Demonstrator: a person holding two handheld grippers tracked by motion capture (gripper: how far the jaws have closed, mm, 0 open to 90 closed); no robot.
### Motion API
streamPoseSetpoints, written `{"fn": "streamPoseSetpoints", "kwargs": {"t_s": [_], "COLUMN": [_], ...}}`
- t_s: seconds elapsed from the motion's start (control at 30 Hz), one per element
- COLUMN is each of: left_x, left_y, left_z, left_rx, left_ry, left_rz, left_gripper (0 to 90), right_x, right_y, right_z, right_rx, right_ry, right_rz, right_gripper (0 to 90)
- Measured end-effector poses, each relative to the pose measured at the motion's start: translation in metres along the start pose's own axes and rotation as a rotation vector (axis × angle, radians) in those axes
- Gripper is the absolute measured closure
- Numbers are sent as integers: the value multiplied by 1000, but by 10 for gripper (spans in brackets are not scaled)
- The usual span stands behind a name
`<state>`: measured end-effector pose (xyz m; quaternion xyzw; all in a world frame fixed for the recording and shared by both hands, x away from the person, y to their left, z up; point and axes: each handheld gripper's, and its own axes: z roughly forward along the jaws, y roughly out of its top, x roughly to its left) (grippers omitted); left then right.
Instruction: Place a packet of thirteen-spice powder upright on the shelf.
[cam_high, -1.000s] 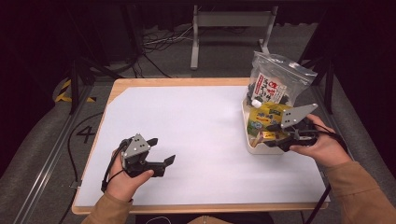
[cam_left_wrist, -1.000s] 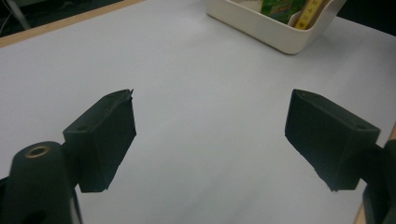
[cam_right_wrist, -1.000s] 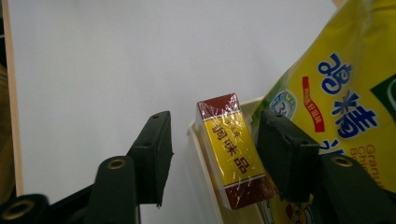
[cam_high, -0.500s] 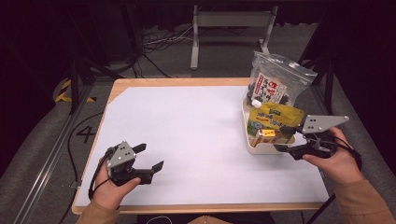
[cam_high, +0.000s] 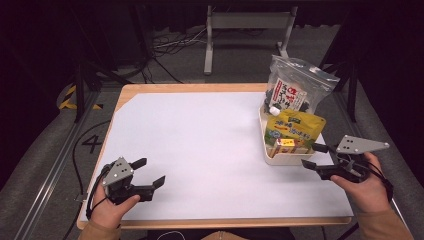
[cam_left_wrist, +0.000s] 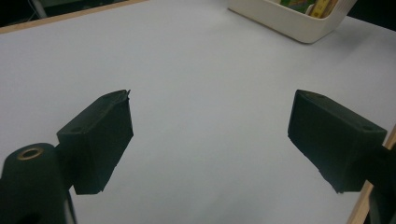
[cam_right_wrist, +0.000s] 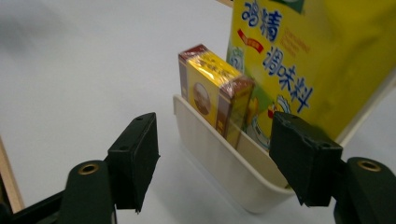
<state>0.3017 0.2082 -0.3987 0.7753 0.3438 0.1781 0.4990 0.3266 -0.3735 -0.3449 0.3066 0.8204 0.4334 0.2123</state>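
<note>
Here, yellow pouch reading perhaps "鸡精调味料", left tongs open, right tongs open, empty.

A small yellow-and-brown box stands upright, perhaps slightly tilted, in the white bin.

Lab or recording rig, not a home. Wooden desk covered by a white sheet, dark surround. Loose cables on grey carpet at 11 o'clock, metal stand at 12, hazard tape and a floor marking "4" at 9.
</note>
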Motion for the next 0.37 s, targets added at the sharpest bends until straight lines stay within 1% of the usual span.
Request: {"fn": "streamPoseSetpoints", "kwargs": {"t_s": [0.03,0.07,0.13,0.17,0.27,0.33,0.37], "left_x": [0,0,0,0,0,1,1], "left_y": [-1,-1,-2,-2,-3,-4,-4], "left_z": [0,0,0,1,2,2,1], "left_rx": [-4,-4,-3,2,5,3,6], "left_ry": [4,4,6,5,4,5,7], "left_rz": [-2,0,7,3,11,0,2], "left_gripper": [147,147,146,145,144,143,143], "right_x": [0,-1,0,0,0,0,1], "right_y": [-5,-11,-19,-25,-32,-33,-32], "right_z": [1,2,3,5,7,6,6], "right_rx": [-6,-7,-4,-10,7,-2,-7], "right_ry": [-9,-12,-17,-21,-26,-28,-28], "right_rz": [9,28,47,60,73,80,79], "right_gripper": [321,321,322,323,323,323,323]}}
